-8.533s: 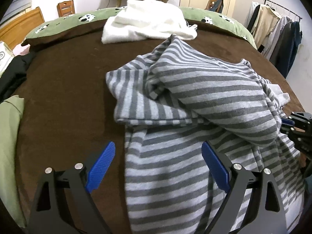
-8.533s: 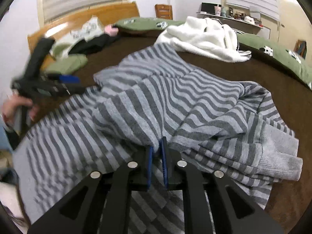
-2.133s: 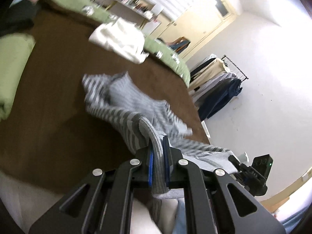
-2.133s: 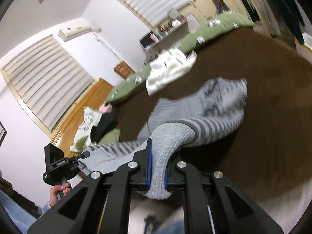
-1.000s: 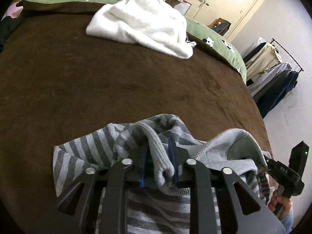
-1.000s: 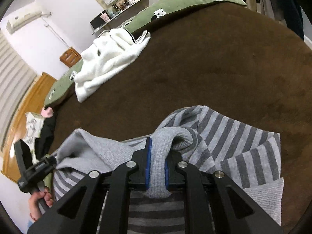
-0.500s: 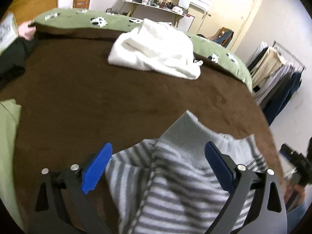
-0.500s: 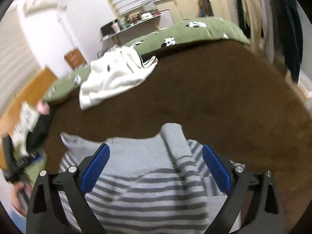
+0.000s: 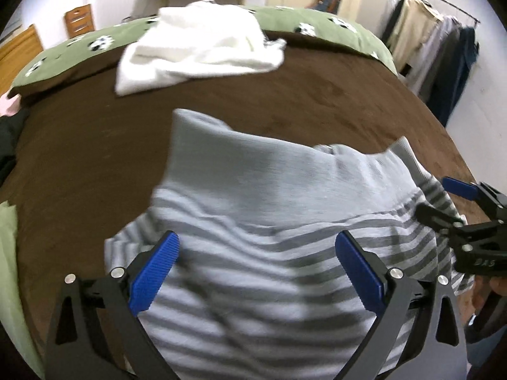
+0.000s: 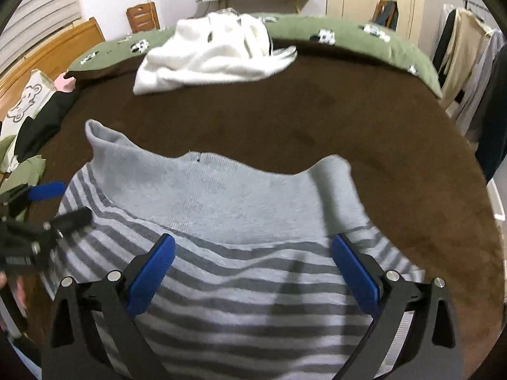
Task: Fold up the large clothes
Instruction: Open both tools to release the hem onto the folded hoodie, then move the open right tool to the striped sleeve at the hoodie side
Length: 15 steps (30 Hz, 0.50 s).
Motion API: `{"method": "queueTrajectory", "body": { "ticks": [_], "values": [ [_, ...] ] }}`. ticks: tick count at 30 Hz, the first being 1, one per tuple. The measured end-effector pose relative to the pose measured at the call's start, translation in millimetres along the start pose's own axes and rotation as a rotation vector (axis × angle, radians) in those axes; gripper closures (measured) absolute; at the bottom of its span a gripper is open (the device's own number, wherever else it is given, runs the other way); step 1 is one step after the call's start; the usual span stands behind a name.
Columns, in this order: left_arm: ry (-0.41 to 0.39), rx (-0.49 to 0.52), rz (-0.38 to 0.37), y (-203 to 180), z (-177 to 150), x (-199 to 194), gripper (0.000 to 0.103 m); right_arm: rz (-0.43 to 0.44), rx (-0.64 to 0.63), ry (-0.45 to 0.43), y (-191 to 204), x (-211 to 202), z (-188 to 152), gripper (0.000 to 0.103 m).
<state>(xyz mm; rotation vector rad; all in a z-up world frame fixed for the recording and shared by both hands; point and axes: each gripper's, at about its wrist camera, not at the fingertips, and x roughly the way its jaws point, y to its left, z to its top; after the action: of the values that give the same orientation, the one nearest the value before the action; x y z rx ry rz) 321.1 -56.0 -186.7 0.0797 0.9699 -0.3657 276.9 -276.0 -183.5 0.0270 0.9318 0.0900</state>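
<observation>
The grey striped sweater (image 10: 240, 272) is lying on the brown bed (image 10: 317, 126), nearer than the white garment (image 10: 215, 53). The left hand-held gripper (image 9: 256, 269) and the right hand-held gripper (image 10: 252, 267) are both hovering over the sweater, jaws spread wide, pinching nothing.

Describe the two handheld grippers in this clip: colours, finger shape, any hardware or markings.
Both match. The left gripper and right gripper have matte black angular frames with triangular cut-outs, silver screw heads at the pivots, and flat blue ribbed pads. Seen from the left wrist view, the right gripper's black body bears small pale lettering, too blurred to read.
</observation>
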Motion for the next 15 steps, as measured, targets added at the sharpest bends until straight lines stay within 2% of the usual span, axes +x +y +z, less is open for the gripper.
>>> {"method": "queueTrajectory", "body": {
  "ticks": [7,11,15],
  "values": [
    [0.045,0.074,0.035,-16.9,3.0,29.9,0.007,-0.011,0.063,0.088,-13.6,41.0,-4.1,0.006],
    [0.052,0.087,0.045,-16.7,8.3,42.5,0.007,0.002,0.091,0.087,-22.4,51.4,-7.3,0.006],
    [0.056,0.06,0.033,-11.4,12.3,54.9,0.006,0.01,0.12,0.088,-28.8,59.4,-4.9,0.006]
  ]
}}
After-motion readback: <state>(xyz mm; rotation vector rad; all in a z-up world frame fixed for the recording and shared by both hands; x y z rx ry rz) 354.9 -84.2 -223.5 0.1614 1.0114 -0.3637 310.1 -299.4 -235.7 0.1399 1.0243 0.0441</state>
